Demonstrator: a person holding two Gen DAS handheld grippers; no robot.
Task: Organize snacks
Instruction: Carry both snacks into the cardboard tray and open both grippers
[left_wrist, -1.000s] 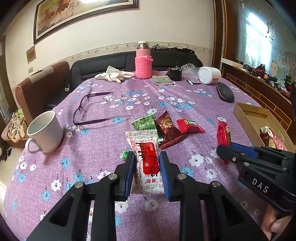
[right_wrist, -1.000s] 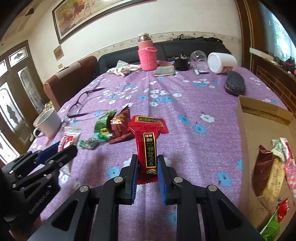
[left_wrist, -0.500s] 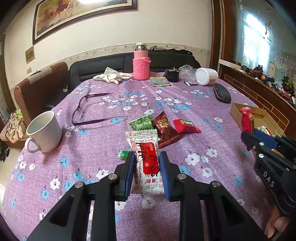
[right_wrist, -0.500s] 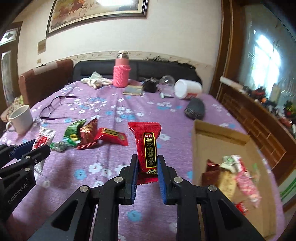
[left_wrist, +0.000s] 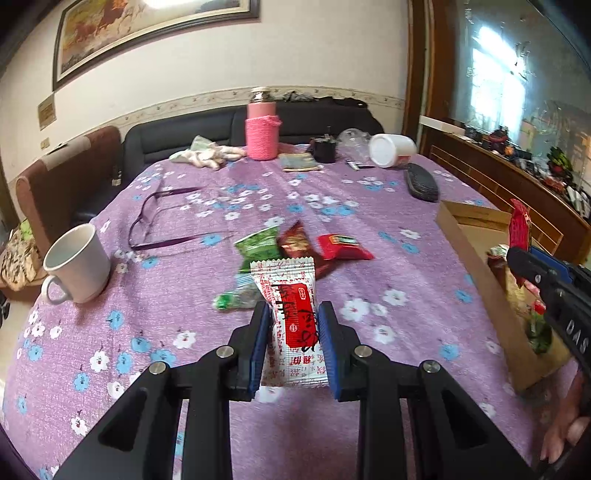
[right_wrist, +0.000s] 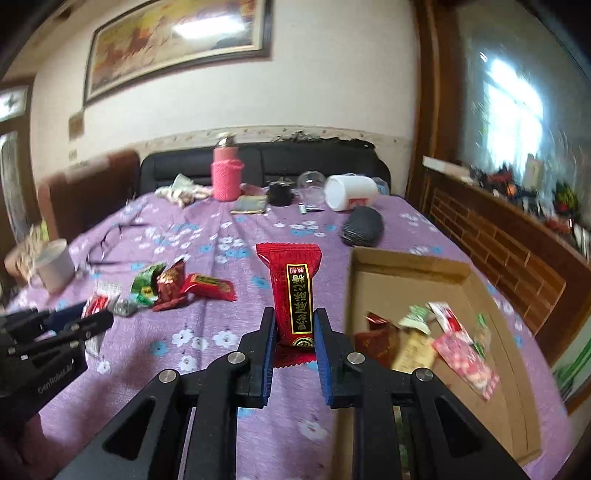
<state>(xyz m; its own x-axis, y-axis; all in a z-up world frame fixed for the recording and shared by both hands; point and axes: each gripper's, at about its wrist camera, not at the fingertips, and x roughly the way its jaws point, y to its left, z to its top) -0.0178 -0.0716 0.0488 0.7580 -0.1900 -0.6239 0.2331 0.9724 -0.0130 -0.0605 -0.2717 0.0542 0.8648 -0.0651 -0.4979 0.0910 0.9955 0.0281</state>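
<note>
A worktop draped in a purple flowered cloth fills both views, with a dark sofa against the wall behind it. At its right edge sits an open cardboard box, a loose heap of wrapped snacks lying inside. A pink knit-covered flask stands upright at the far end, near a white jar tipped on its side. A white mug stands at the left, with purple spectacles lying just beyond it. The left gripper has its fingers pinching a white-and-red snack packet, lifted clear above the cloth. The right gripper has its fingers pressed onto a dark red packet with a black and gold label, which stands upright between the blue pads, just left of the box's near wall; in the left wrist view it appears over the box. In the middle of the cloth, a green packet, a brown packet and a red packet lie bunched together, with a small green sweet close by.
</note>
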